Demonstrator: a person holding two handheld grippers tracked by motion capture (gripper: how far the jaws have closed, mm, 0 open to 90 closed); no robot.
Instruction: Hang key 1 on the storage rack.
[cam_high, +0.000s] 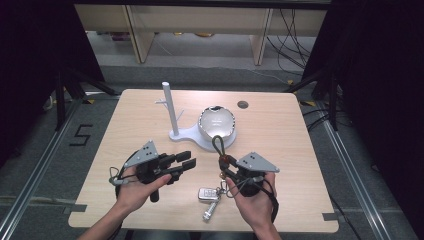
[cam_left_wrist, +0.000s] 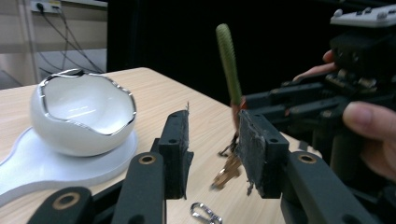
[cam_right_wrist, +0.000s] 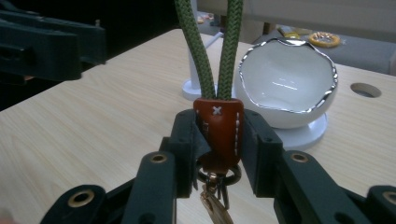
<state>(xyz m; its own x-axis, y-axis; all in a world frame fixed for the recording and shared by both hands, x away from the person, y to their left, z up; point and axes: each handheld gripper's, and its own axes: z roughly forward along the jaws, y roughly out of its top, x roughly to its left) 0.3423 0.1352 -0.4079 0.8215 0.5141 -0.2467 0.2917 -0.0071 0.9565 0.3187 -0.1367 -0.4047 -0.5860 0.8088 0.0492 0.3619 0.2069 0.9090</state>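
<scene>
The worktop (cam_high: 280, 125) carries a white stand with an egg-shaped bowl (cam_high: 216, 123). Just in front of that bowl, the right tongs (cam_right_wrist: 218, 140) are clamped on the brown leather tab (cam_right_wrist: 218, 130) of a keychain, its green rope loop (cam_high: 218, 145) rising upright toward the bowl and its keys (cam_high: 207, 196) hanging below. The left tongs (cam_left_wrist: 212, 144) stand apart, nothing between them, beside the loop, left of the bowl's front.
</scene>
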